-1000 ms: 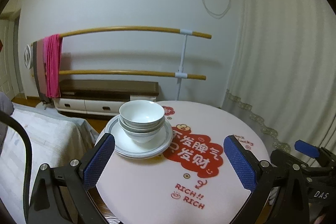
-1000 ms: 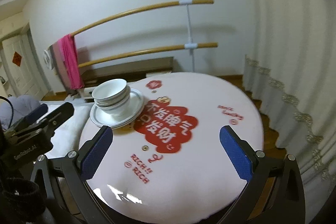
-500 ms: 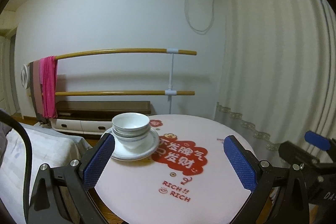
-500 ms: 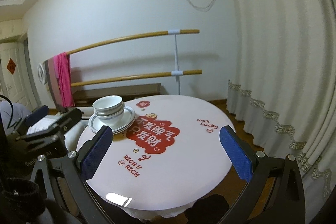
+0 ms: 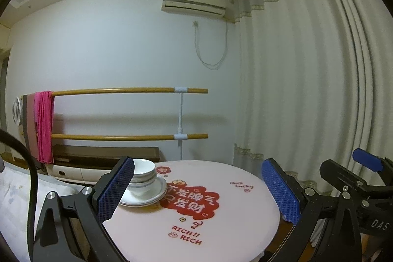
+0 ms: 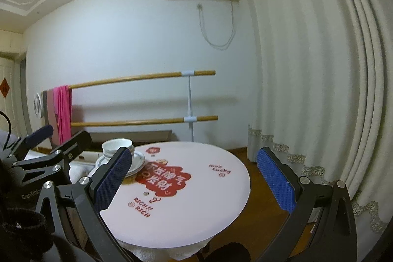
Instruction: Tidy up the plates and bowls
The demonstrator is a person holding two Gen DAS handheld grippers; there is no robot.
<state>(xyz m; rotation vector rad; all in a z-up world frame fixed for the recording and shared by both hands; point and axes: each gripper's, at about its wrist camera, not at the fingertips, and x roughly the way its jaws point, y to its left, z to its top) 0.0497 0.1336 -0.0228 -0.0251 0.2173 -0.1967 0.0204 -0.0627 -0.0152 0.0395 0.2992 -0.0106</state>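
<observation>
White bowls (image 5: 143,176) (image 6: 118,146) sit nested on a stack of white plates (image 5: 152,197) (image 6: 137,162) at the far left of a round pink table (image 5: 233,217) (image 6: 208,190). My left gripper (image 5: 197,190) is open and empty, held back from the table's near edge, well short of the dishes. My right gripper (image 6: 194,181) is also open and empty, raised off the table's near side. Each gripper shows at the edge of the other's view, the right gripper (image 5: 363,178) and the left gripper (image 6: 49,151).
A red printed design (image 5: 191,200) covers the table's middle. Behind stand a two-rail wooden barre (image 5: 127,91) with a pink towel (image 5: 44,127), a low cabinet (image 5: 103,156), a bed (image 5: 14,188) at left and white curtains (image 5: 307,90) at right.
Both grippers have pulled back and tilted up from the table, so the dishes look smaller and lower and the ceiling and air conditioner show. Both stay open.
</observation>
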